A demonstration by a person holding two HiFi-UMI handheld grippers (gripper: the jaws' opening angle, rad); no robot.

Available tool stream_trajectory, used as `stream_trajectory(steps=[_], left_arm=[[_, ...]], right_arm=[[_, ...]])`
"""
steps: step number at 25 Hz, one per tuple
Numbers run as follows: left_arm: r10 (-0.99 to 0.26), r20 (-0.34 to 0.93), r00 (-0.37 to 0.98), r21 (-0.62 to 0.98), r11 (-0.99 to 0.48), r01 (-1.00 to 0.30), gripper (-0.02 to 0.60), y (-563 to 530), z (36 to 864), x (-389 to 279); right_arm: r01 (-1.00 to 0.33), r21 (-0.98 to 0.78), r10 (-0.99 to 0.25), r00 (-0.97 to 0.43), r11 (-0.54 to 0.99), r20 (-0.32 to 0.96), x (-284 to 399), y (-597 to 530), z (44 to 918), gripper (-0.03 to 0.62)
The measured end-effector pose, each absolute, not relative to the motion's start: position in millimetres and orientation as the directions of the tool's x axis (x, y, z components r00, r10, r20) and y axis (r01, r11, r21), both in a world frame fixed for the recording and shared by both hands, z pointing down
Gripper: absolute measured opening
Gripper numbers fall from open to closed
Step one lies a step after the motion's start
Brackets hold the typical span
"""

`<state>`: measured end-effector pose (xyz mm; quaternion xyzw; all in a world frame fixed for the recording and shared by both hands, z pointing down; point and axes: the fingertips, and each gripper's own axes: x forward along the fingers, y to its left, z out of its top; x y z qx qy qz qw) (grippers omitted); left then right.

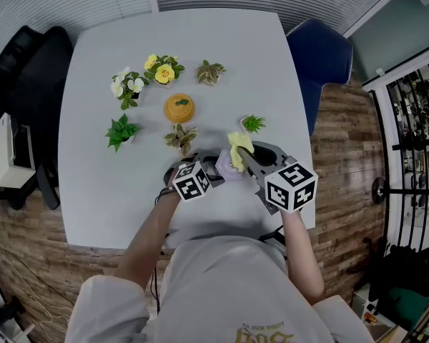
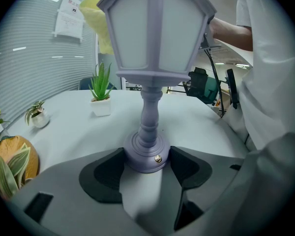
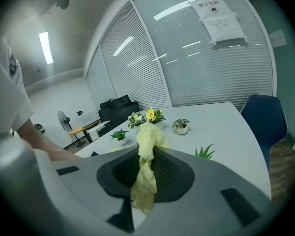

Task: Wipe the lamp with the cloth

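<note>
Left claw (image 2: 147,167) pinches the round foot of the lamp (image 2: 155,28), with one dark pad on each side of it. The lamp stands upright on the tabletop (image 1: 100,170), near the person's edge. Right claw (image 3: 145,173) is pressed shut on the yellow cloth (image 3: 146,146), which hangs from it in a floppy bunch. Seen from above, the cloth lies against the top of the lamp. I think the lamp is light and hard, and with its thin neck and big head a hard push could tip it over. The pale panes look like they could scratch, so soft rubs seem best. The foot, low and wide, looks like the right place to hold it. The cloth is soft and bends any way, so it should fold round the corners. A spiky green plant (image 1: 253,123) stands just beside the lamp on the far side, and a striped plant (image 1: 180,136) is near it too. A wide swipe could knock either one. An orange pot (image 1: 179,108) and the yellow flowers (image 1: 162,68) sit farther back, out of the way.
</note>
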<state>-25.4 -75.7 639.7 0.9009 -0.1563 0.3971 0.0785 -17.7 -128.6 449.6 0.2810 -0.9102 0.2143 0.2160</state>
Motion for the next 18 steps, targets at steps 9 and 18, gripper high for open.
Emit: stream_trajectory(steps=[9,18], left_arm=[[-0.218,0.741,0.635,0.019,-0.939,-0.344,0.302,-75.3,639.0,-24.9],[-0.217,0.742,0.635,0.020,-0.939,-0.344,0.302,-75.0,639.3,-25.7]], right_arm=[[-0.588,-0.245,-0.400,-0.746,0.771,0.532,-25.8,-130.4,448.5,0.063],[-0.559,-0.220,-0.379,-0.753,0.800,0.537,-37.0,-126.3,445.3,0.063]])
